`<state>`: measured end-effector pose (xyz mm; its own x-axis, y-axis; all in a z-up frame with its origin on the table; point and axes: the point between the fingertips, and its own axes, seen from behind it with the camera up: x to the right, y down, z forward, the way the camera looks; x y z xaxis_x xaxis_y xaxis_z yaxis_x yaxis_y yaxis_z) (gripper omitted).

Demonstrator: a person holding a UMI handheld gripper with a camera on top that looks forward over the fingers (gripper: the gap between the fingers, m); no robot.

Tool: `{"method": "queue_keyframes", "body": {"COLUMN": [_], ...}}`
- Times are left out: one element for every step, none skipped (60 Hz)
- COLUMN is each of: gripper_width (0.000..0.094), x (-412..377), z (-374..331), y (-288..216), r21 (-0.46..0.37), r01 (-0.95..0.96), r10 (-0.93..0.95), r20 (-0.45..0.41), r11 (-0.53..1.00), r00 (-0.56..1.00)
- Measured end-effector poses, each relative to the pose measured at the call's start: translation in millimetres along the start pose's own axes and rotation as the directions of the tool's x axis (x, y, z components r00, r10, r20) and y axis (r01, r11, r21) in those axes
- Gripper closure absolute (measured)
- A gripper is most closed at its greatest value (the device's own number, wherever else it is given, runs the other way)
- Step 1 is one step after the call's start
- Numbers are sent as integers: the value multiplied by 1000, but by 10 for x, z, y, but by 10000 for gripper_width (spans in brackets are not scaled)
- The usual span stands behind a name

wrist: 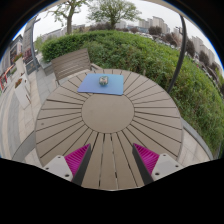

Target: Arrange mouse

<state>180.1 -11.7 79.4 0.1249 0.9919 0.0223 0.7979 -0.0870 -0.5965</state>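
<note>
A small dark mouse (103,82) lies on a blue mouse mat (101,85) at the far side of a round slatted wooden table (105,125). My gripper (111,160) hovers over the near part of the table, well short of the mat. Its fingers stand wide apart, the magenta pads (76,157) facing each other, with only bare slats between them.
A wooden chair (72,63) stands beyond the table at the far left. A dark pole (183,45) rises at the right. A green hedge (140,50) and trees lie behind, with paving to the left of the table.
</note>
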Motion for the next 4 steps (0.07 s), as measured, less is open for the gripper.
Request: {"method": "queue_keyframes", "body": {"gripper_width": [87,83,84,84], "x": [-9,-19,-29,-40], "z": [7,14,19,23], "y": [17,33,41,48], "r21": [-7,-12,-15,-17], "r01": [-10,-21,-32,-40], "r10": [10,22,32,40], "r20": [3,6,9,13], "r11": [1000,1000,999,999], "r00": [1000,1000,999,999]}}
